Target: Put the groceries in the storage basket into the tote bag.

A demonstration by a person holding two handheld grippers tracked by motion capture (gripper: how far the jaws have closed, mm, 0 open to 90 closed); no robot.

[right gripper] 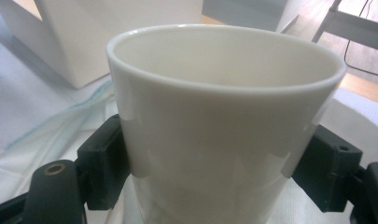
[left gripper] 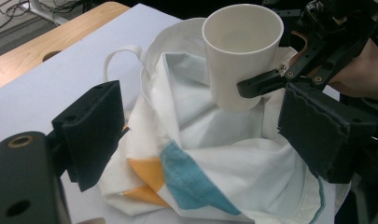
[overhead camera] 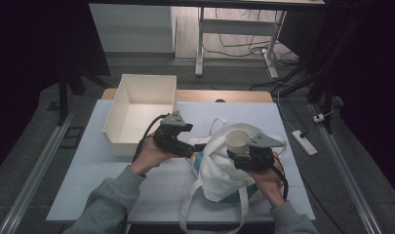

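A white cup [overhead camera: 237, 141] stands upright over the mouth of a white tote bag [overhead camera: 219, 173] with orange and teal patches, and my right gripper [overhead camera: 243, 155] is shut on it. In the right gripper view the cup [right gripper: 224, 121] sits between the two jaws of the right gripper [right gripper: 219, 179], one against each side. My left gripper [overhead camera: 196, 146] is at the bag's left edge. In its own view the left gripper [left gripper: 205, 140] is open, jaws wide apart, with the bag's [left gripper: 210, 154] folds lying between them. Beyond hangs the cup [left gripper: 242, 51], with one finger [left gripper: 263, 84] of the right gripper against it.
A white open box [overhead camera: 118, 134] stands at the back left of the white table top [overhead camera: 88, 170], just beyond my left hand. The bag's straps [overhead camera: 190, 204] trail toward the near edge. A wooden strip [overhead camera: 234, 96] borders the far side.
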